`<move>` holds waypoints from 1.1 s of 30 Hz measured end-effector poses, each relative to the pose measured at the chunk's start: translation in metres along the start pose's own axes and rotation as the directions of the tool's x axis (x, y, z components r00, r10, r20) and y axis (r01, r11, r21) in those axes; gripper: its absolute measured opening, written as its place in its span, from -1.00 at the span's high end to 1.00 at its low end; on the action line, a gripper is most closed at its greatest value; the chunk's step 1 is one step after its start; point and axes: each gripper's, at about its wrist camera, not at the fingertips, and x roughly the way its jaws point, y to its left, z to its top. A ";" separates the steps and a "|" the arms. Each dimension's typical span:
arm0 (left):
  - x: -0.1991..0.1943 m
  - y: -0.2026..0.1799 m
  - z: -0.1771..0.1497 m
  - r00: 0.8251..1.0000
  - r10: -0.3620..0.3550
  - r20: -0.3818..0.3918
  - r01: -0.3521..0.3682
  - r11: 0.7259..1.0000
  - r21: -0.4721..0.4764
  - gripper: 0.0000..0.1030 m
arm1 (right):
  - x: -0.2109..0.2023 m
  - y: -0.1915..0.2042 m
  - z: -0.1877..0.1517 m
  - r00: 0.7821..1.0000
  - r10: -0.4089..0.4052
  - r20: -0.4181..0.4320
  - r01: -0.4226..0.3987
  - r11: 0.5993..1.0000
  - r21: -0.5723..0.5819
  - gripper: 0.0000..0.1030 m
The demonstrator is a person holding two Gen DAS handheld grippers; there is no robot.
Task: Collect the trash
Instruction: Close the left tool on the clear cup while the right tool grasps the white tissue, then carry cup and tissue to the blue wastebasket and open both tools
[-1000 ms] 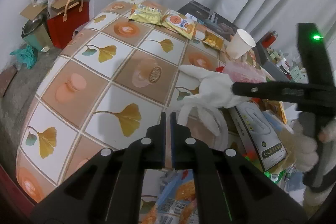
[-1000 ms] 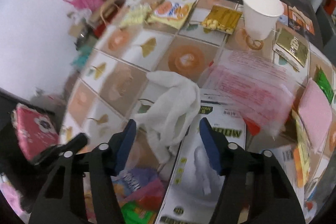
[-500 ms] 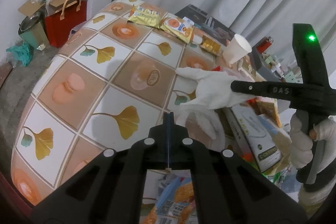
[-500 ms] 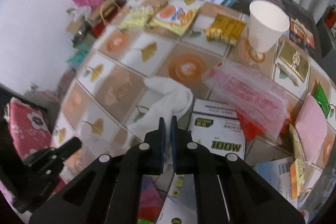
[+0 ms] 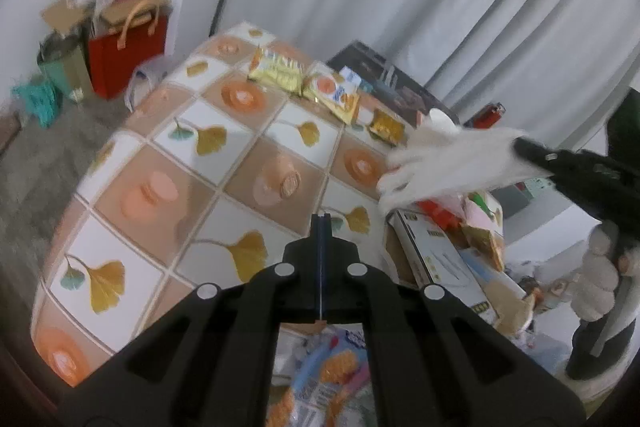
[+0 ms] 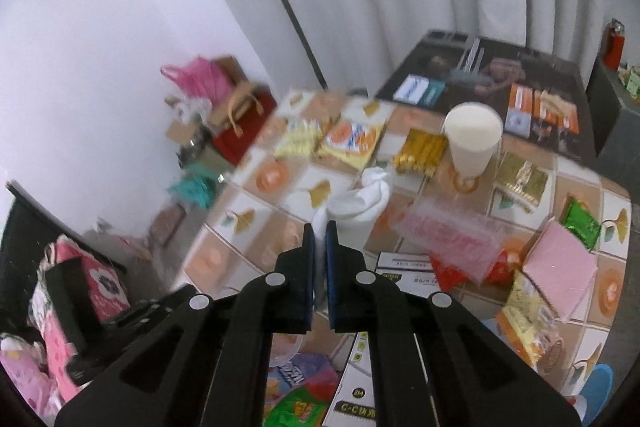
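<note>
My right gripper [image 6: 319, 231] is shut on a crumpled white tissue [image 6: 358, 201] and holds it lifted above the tiled table [image 6: 256, 207]. In the left wrist view the tissue [image 5: 452, 159] hangs from the right gripper [image 5: 524, 147] over the table's right side. My left gripper [image 5: 321, 223] is shut, with nothing seen between its fingers, above the table's near edge [image 5: 120, 291]. Snack wrappers [image 5: 276, 69] and a white paper cup [image 6: 472, 139] lie at the far end of the table.
A white carton [image 5: 440, 259], a pink plastic bag [image 6: 448, 235], a pink pad [image 6: 560, 263] and gold packets [image 6: 520, 181] crowd the table's right side. Coloured wrappers [image 5: 328, 375] lie below my left gripper. Bags and boxes [image 5: 120, 39] stand on the floor by the wall.
My right gripper closed on the white tissue and raised it off the table. My left gripper closed fully and both views tilted up.
</note>
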 end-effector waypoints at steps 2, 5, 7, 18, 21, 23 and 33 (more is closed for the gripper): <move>0.006 0.004 -0.001 0.998 -0.019 -0.053 0.018 0.999 -0.027 0.21 | -0.025 -0.001 0.000 0.999 0.008 0.052 -0.008 1.000 0.001 0.89; 0.020 0.005 -0.008 0.993 -0.031 -0.117 0.028 0.999 -0.033 -0.08 | -0.063 -0.004 -0.004 0.993 0.021 0.120 -0.022 1.000 0.010 0.89; 0.035 0.005 -0.012 0.983 -0.055 -0.174 0.047 0.998 -0.047 -0.08 | -0.087 -0.007 -0.008 0.986 0.023 0.166 -0.026 1.000 0.014 0.89; 0.072 -0.001 -0.027 0.964 0.141 -0.226 -0.120 0.987 0.103 0.91 | -0.235 -0.038 -0.065 0.912 -0.041 0.407 0.012 0.997 0.074 0.89; 0.057 -0.006 -0.023 0.970 0.148 -0.193 -0.127 0.985 0.117 0.92 | -0.271 -0.056 -0.094 0.885 -0.100 0.456 0.047 0.991 0.125 0.89; 0.041 -0.014 -0.018 0.977 0.151 -0.153 -0.131 0.983 0.130 0.92 | -0.294 -0.071 -0.117 0.862 -0.154 0.483 0.077 0.982 0.175 0.89; -0.028 -0.153 -0.027 0.991 -0.047 -0.122 0.087 0.933 0.348 0.92 | -0.382 -0.173 -0.271 0.773 -0.437 0.460 0.185 0.849 0.495 0.89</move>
